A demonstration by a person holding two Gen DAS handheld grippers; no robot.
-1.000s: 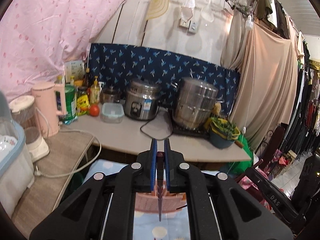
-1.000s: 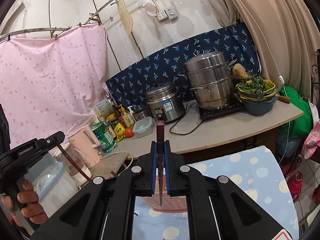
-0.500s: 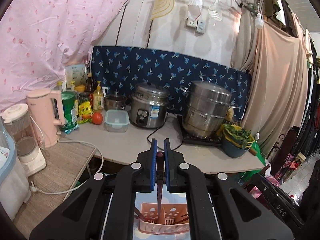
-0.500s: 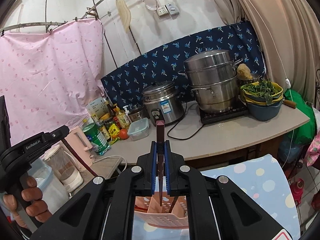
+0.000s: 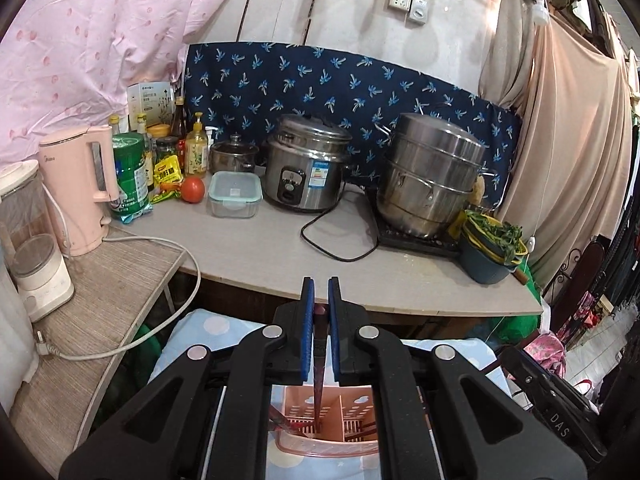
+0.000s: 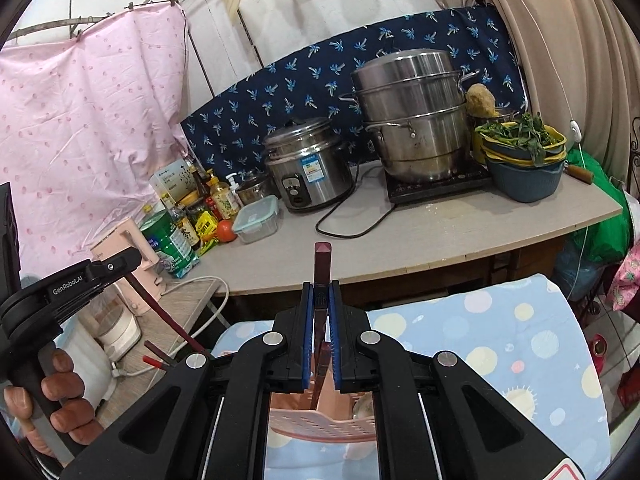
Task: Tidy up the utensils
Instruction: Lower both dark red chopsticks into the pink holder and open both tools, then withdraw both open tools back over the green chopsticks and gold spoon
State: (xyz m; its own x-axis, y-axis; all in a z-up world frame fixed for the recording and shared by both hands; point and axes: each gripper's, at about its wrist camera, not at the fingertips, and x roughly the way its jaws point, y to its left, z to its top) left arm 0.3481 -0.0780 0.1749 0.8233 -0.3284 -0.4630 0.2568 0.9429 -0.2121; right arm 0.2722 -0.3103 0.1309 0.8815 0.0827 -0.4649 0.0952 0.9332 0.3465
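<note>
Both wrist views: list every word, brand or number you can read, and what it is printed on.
"GenRobot.AI": on the left gripper, seen from the right wrist view.
"DAS": on the black handle at lower right of the left wrist view.
Labels on the rice cooker, green can, white box, yellow packet and bottles: too small or blurred to read.

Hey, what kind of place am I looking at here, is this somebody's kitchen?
Most likely a makeshift home kitchen. A rice cooker and a stacked steamer pot stand on the counter, with sauce bottles and a bowl of greens. Clothes hang at the right.
</note>
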